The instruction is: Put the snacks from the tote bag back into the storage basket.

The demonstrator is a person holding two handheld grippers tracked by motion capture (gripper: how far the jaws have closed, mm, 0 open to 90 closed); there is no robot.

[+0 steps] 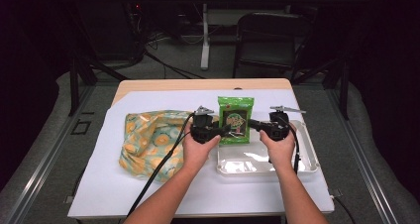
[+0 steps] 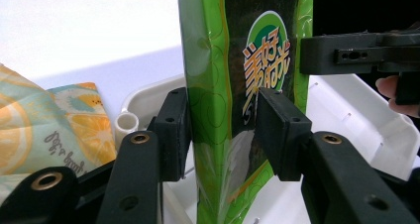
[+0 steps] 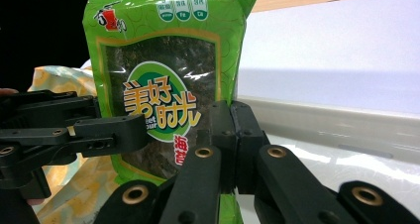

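While both grippers' fingers [image 2: 280,135] clamp it, glossy green crinkled pouch [image 1: 236,119] stands upright

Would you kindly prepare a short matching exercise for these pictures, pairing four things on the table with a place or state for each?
Things
1. green snack packet
2. white tray
3. orange-patterned cloth bag
4. left tongs

Places or states
A. lies flat on the white sheet, at the left of the table
B. held upright between both tongs, above the tray's left part
C. clamped on one edge of the packet
D. sits at the right of the table, under the right hand

Pairs: 1-B, 2-D, 3-A, 4-C
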